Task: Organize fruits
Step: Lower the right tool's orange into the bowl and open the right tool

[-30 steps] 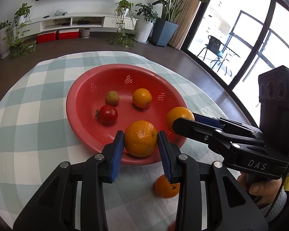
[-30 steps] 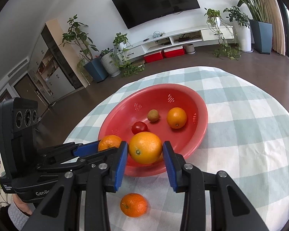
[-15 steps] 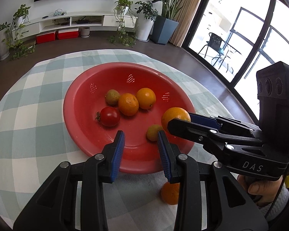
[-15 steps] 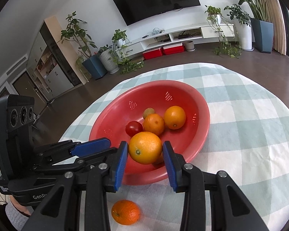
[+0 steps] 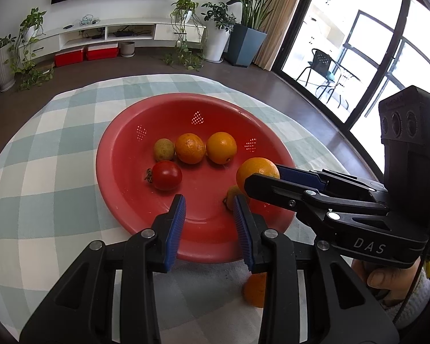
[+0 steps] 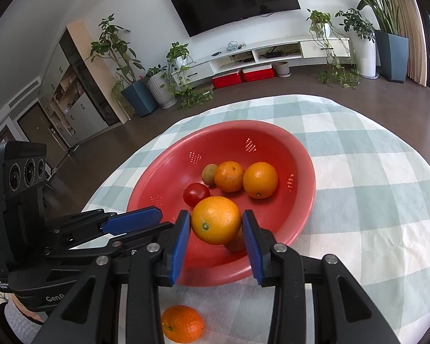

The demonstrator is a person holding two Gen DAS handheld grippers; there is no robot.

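Red plastic is filling the middle of my left wrist view: the colander bowl (image 5: pixel 123 154) is sitting on the checked tablecloth (image 5: pixel 43 154), and my left gripper (image 5: pixel 209 220) is hovering over its near rim with its blue pads parted wide and nothing between them. Inside the bowl I am seeing a tomato (image 5: pixel 166 175), a small greenish-brown fruit (image 5: pixel 163 149), and two oranges (image 5: pixel 190 148) (image 5: pixel 221 148) lying side by side, the first touching the greenish one. My right gripper (image 5: pixel 268 179) is reaching in from the right, gripping a large orange (image 5: pixel 255 169) over the bowl's right side, with a small yellowish fruit (image 5: pixel 231 196) partly hidden beneath it. A mandarin (image 5: pixel 255 289) is lying on the cloth outside the bowl, half hidden behind my left finger. Switching to the right wrist view, my right gripper (image 6: pixel 217 230) is pinching the large orange (image 6: pixel 216 220) between both pads, above the near part of the bowl (image 6: pixel 169 172). The yellowish fruit (image 6: pixel 235 243) is peeking out just below it. My left gripper (image 6: pixel 134 223) is showing at the left, its fingers spread apart. The mandarin (image 6: pixel 182 324) is resting on the tablecloth (image 6: pixel 372 206) near the bowl's rim, below my fingers
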